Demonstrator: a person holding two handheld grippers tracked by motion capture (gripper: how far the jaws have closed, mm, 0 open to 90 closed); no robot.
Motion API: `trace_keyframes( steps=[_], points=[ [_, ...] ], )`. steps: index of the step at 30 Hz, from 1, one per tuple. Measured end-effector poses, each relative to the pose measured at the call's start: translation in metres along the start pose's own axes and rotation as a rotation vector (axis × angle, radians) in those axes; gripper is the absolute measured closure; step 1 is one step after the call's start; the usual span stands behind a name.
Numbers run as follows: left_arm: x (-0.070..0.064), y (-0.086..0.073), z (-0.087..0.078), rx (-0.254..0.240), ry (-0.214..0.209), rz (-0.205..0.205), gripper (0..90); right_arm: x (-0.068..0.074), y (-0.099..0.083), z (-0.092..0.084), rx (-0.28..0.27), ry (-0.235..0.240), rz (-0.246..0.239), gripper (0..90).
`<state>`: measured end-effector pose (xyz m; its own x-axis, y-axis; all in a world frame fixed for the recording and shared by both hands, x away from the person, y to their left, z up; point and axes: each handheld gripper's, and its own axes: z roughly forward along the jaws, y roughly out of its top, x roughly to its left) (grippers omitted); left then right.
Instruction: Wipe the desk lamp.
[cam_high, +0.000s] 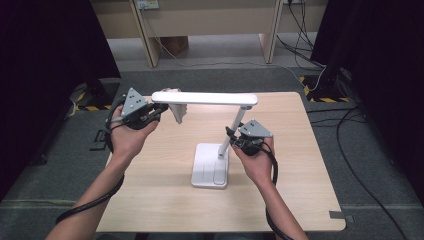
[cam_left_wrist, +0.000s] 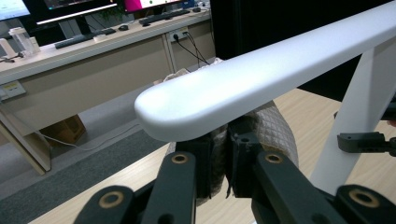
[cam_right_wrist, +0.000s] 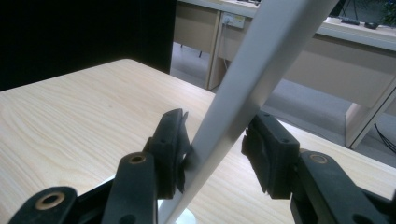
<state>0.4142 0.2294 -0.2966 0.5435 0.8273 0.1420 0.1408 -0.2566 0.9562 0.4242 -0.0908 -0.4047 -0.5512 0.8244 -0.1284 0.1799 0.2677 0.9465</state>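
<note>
Cloth, a quilted grey wiping rag, is pinched tight in the left gripper right under the tip of the lamp head, apparently to wipe it. The right gripper brackets the lamp's stem, partly open: one pad touches, the other stands off, presumably steadying.

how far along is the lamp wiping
Done: the left gripper is shut on the quilted cloth, held under the lamp head's tip. In hand: the right gripper's jaws straddle the stem to steady it. Left: wiping along the head; no cleaned part can be told.
</note>
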Motion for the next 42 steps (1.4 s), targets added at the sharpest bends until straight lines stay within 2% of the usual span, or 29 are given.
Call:
trace_keyframes(
  steps=[8,27,42],
  points=[
    [-0.009,0.000,-0.001,-0.022,0.025,0.004,81.5,0.002,-0.001,0.000,0.004,-0.019,-0.005,55.4],
    [-0.036,-0.001,0.005,-0.055,0.017,0.011,81.4,0.009,-0.003,0.002,0.012,-0.034,-0.009,54.6],
    [-0.049,0.000,0.010,-0.059,0.017,0.031,81.2,0.010,-0.002,0.003,0.019,-0.036,-0.024,54.9]
  ],
)
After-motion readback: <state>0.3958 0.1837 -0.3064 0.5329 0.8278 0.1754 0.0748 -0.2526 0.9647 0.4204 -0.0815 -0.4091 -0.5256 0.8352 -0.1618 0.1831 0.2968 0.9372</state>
